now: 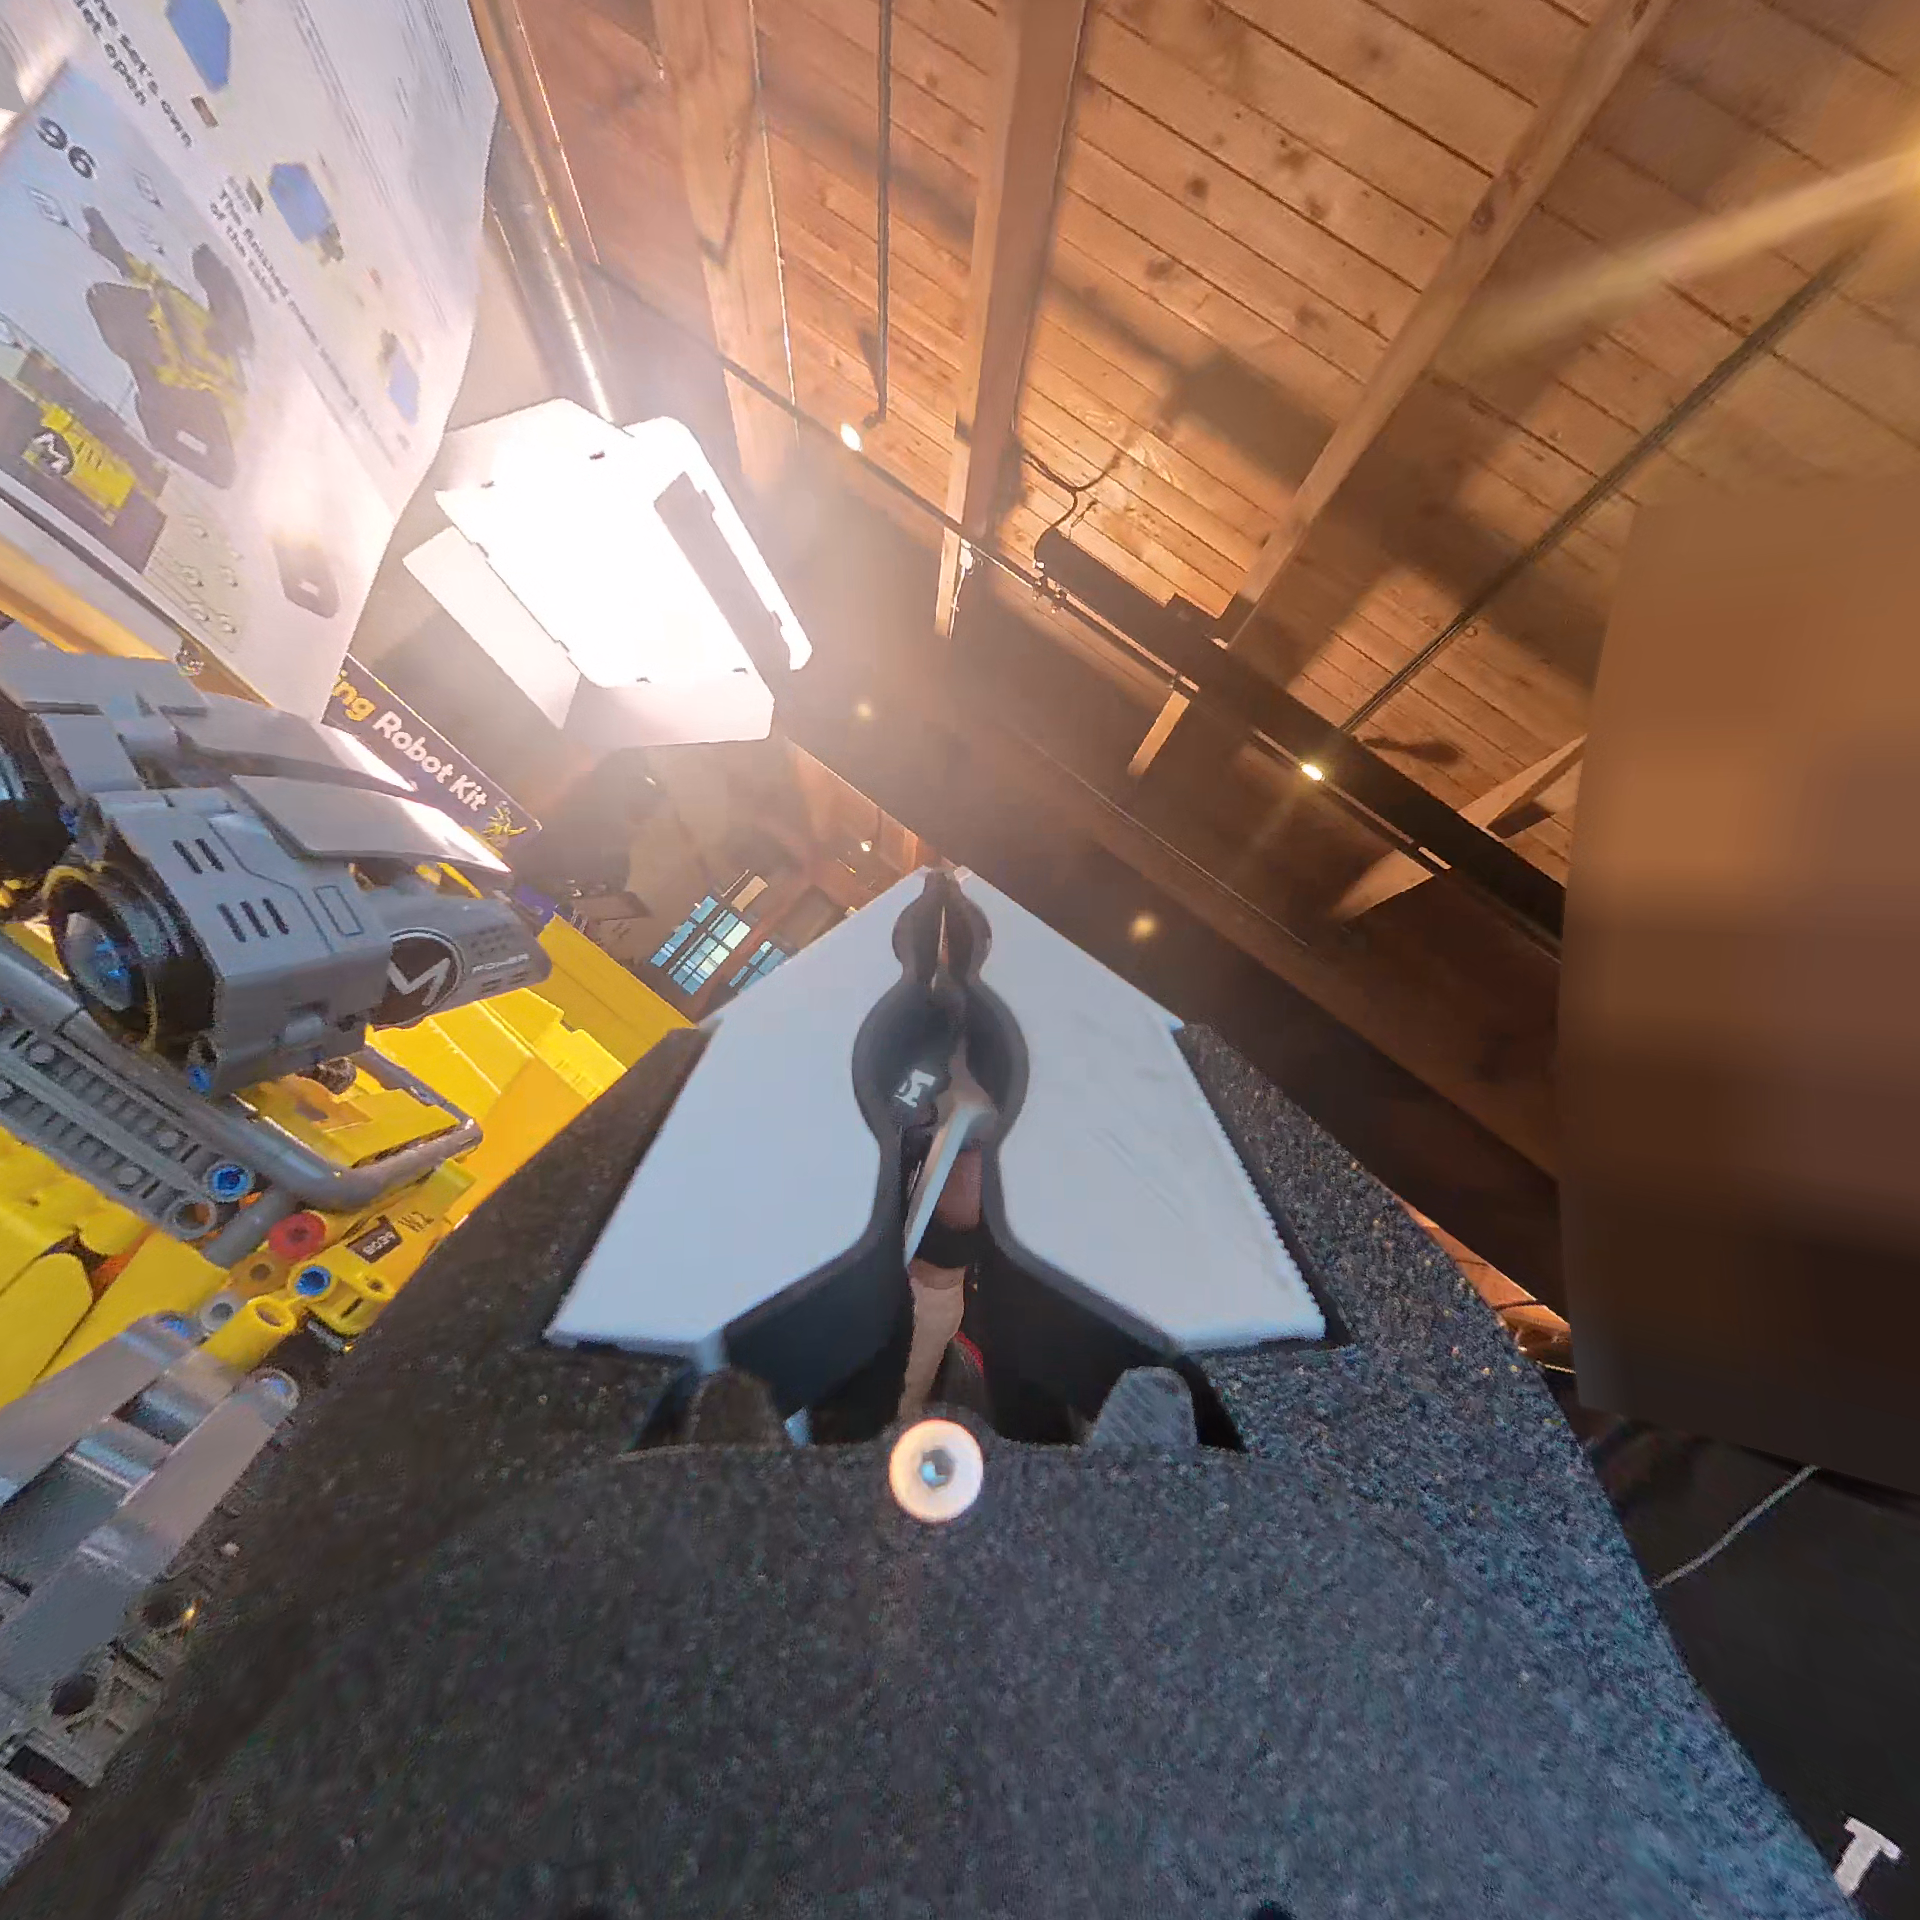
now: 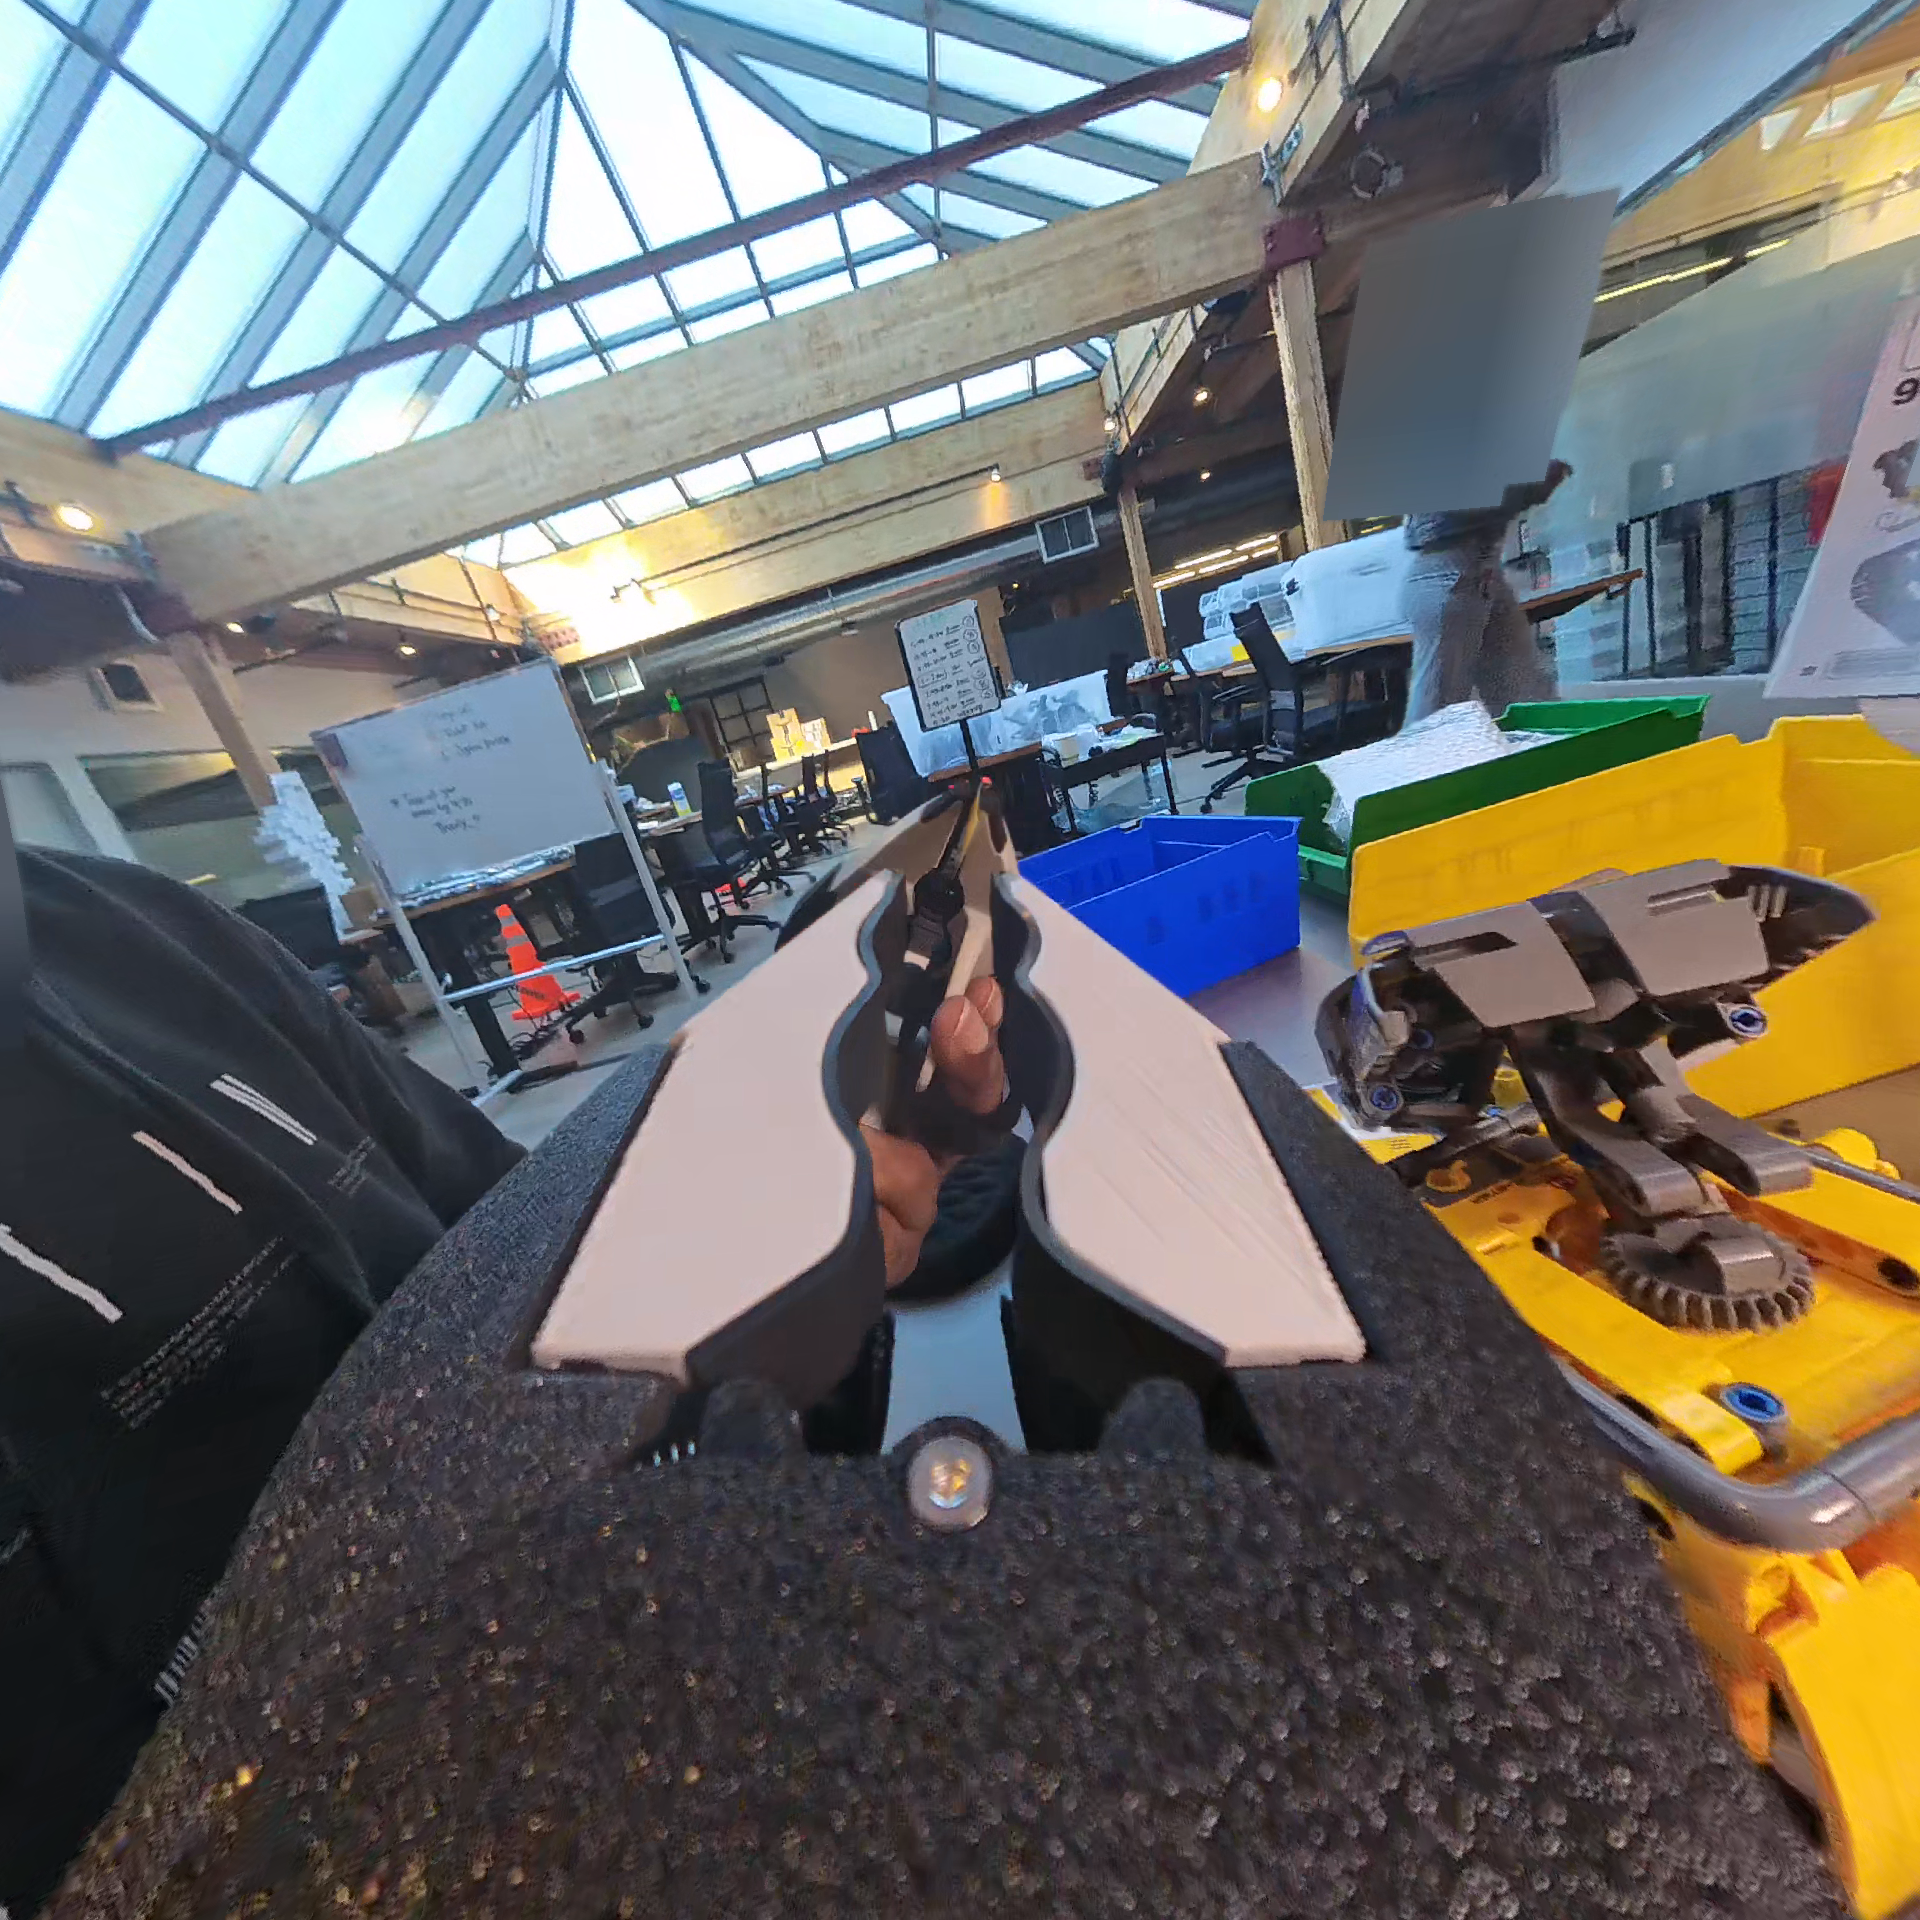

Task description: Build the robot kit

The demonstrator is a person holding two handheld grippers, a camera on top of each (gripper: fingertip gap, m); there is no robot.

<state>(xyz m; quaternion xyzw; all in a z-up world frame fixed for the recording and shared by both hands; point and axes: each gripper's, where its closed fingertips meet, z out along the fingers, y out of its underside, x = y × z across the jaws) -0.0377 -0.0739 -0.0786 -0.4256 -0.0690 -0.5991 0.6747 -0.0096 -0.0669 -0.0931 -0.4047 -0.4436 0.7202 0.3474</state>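
Observation:
My left gripper [image 1: 943, 883] points up toward the wooden ceiling. Its jaws stand together at the tips, with a thin pale strip [image 1: 951, 1143] edge-on between them and a small black piece beside it. My right gripper [image 2: 974, 816] is level, jaws together at the tips on a thin pale strip [image 2: 961, 966] with a yellowish end. A person's hand [image 2: 956, 1049] shows behind its fingers. A grey and yellow brick-built model shows at the left of the left wrist view [image 1: 239, 935] and at the right of the right wrist view [image 2: 1621, 1039], close beside each gripper.
A printed instruction sheet [image 1: 260, 260] hangs above the model, also showing at the right wrist view's edge [image 2: 1870, 540]. Yellow [image 2: 1558, 831], blue [image 2: 1174, 894] and green [image 2: 1455, 769] bins stand on the table. A dark-clothed torso [image 2: 156, 1195] is at left. A bright lamp panel [image 1: 613, 561] glares. My left and right fingertips are right by each other.

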